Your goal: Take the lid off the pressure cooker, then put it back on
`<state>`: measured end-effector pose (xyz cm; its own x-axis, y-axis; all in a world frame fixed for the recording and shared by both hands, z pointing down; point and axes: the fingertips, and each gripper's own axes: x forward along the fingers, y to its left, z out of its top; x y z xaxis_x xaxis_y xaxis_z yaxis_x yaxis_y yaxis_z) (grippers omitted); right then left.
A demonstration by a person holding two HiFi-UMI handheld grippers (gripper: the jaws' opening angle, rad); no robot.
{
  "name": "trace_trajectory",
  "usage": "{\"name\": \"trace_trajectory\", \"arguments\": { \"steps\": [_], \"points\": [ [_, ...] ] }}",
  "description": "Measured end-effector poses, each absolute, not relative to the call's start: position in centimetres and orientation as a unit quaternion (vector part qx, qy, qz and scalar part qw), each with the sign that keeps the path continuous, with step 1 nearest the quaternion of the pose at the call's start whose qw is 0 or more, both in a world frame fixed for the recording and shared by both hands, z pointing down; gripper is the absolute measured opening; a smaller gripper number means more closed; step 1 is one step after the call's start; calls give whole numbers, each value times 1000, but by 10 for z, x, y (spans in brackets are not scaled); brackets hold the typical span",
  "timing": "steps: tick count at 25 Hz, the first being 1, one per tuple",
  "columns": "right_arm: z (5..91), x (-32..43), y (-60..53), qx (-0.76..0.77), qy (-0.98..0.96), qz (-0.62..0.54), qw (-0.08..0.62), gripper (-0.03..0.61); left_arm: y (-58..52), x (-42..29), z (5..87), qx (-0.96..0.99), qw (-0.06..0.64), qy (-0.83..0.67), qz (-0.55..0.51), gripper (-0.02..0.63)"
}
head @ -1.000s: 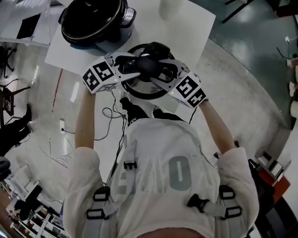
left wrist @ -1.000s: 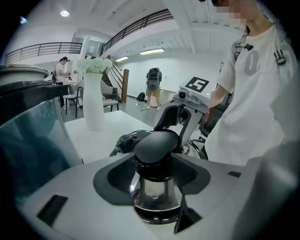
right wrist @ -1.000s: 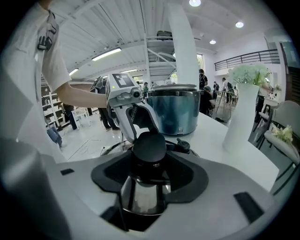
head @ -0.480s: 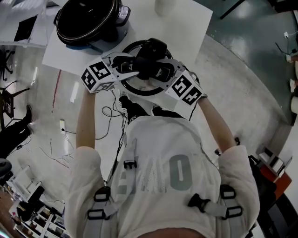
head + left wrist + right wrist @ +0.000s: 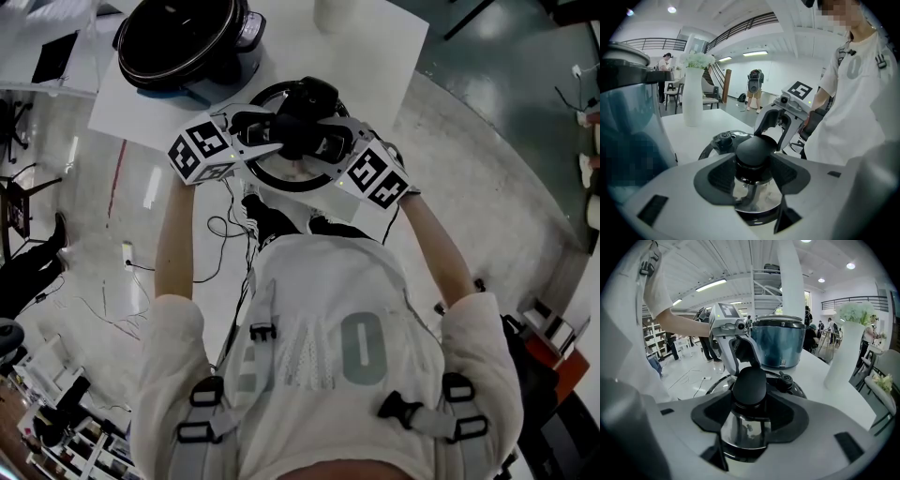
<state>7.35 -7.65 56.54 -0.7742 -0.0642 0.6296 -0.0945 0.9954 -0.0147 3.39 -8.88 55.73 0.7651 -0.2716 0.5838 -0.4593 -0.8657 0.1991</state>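
1. The left tool [image 5: 752, 172] is clamped on the lid's black knob [image 5: 754, 149], with its 2 pads pressed to the knob's neck.
2. The right tool [image 5: 749, 416] grips the same knob from the opposite side, jaws closed against it. The 2 tools face each other across the knob.
3. The lid [image 5: 274, 180], shiny steel with a dark rim and a small black valve [image 5: 786, 378], is off the cooker. It sits level at the near edge of the white tabletop [image 5: 375, 56]. No view shows whether it rests there or is held just above.
4. The cooker [image 5: 187, 42] stands open on the tabletop just beyond the lid, on the left tool's side.
5. A white vase [image 5: 692, 101] of pale flowers stands farther back.
6. The person, in a white shirt [image 5: 337, 356] with dark straps, holds both arms forward over the lid.
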Motion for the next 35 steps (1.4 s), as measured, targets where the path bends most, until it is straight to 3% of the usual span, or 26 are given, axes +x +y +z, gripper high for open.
{"name": "trace_trajectory", "arguments": {
  "steps": [6, 9, 13, 17, 24, 29, 35],
  "points": [
    [546, 73, -80, 36, -941, -20, 336, 255, -97, 25, 541, 914, 114, -218, 323, 233],
    [513, 70, -99, 69, -951, -30, 299, 209, -110, 17, 516, 913, 96, -245, 311, 232],
    [462, 63, -125, 103, -960, -55, 255, 209, -128, 15, 472, 912, 59, -287, 286, 232],
    [406, 50, -145, 125, -969, -82, 197, 233, -148, 11, 409, 903, 33, -364, 226, 201],
    [339, 38, -143, 165, -978, -79, 100, 258, -137, -6, 308, 850, -78, -512, 99, 147],
    [311, 40, -131, 196, -979, -50, 32, 232, -109, -23, 282, 791, -96, -604, 32, 90],
    [302, 52, -129, 237, -971, -31, -11, 146, -73, -40, 279, 732, -103, -673, 10, 38]
  ]
}}
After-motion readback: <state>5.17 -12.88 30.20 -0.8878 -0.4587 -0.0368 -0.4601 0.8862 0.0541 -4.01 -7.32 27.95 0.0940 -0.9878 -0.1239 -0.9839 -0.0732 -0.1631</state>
